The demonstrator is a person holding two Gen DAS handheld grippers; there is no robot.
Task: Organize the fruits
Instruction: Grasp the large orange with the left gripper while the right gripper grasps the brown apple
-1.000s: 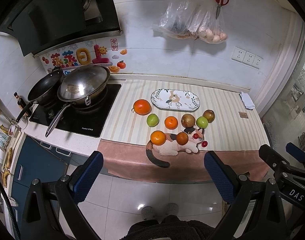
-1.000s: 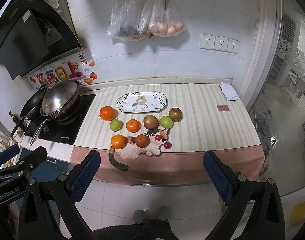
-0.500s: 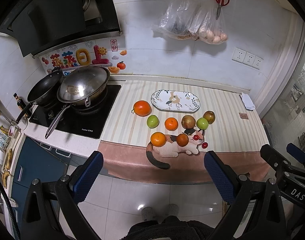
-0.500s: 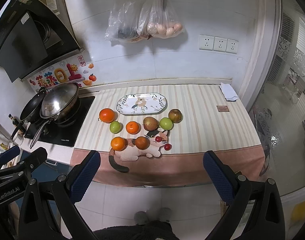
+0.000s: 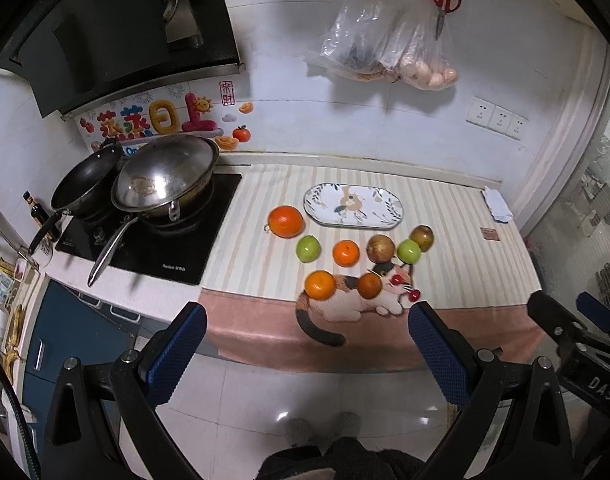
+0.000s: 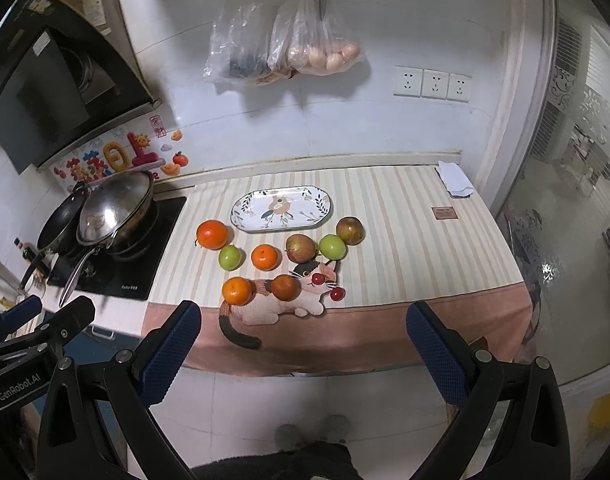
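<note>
Fruits (image 6: 265,257) near counter's front edge (image 6: 345,368)

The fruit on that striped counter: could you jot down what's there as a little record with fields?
plate: oval patterned plate, nothing on it
oranges: large orange left of plate; three smaller ones nearer the edge
green fruits: two
brownish fruits: two
small red fruits: two on the cat picture
left claw: open, short of the counter
right claw: open, holding nothing
</note>
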